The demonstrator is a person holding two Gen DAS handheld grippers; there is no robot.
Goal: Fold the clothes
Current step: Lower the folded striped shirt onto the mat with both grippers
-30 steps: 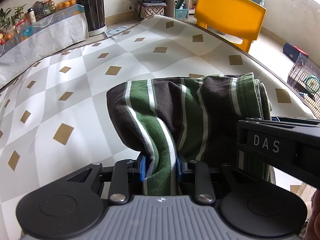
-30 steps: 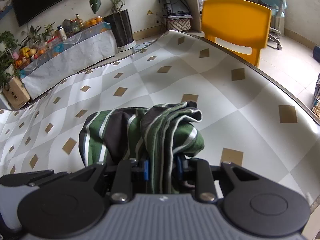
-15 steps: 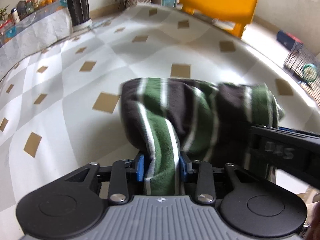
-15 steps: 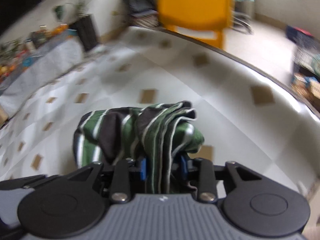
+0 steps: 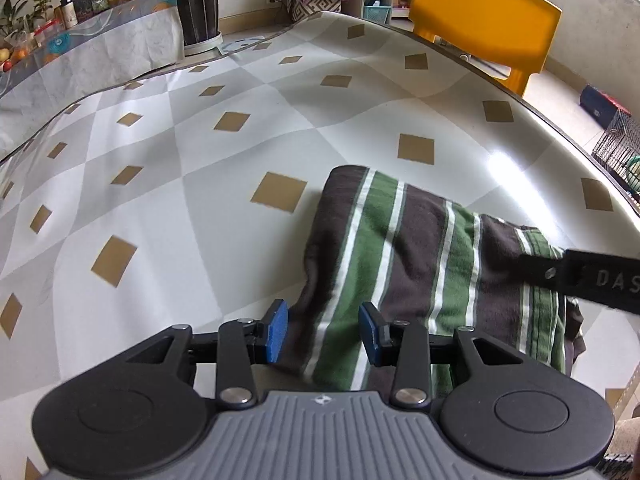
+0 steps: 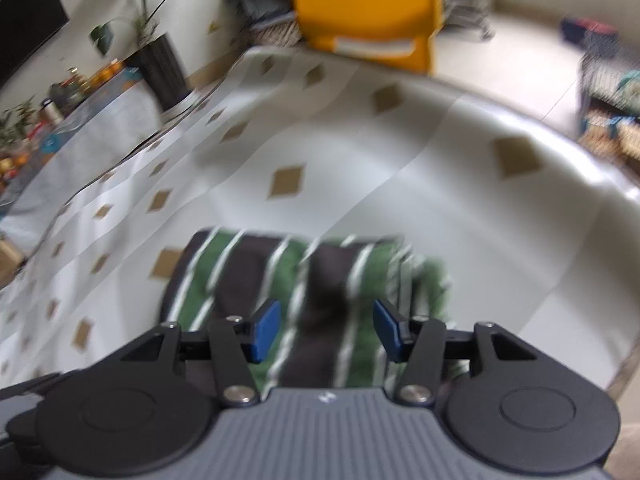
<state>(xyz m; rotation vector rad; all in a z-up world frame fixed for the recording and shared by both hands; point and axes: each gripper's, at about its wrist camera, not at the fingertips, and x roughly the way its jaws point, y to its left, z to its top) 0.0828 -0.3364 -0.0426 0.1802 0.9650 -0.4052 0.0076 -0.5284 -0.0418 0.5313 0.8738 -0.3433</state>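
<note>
Both your grippers, left (image 5: 323, 330) and right (image 6: 327, 330), have fingers opening, pads clear of the striped garment (image 5: 420, 256); it lies folded on the desk (image 5: 180, 200), directly under them, long axis spanning both.

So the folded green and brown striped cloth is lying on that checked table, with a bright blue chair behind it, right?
Not quite: the chair is yellow, as the left wrist view shows clearly. The rest holds: the folded green and brown striped cloth lies on the checked table, with the chair behind the table's far edge.
</note>
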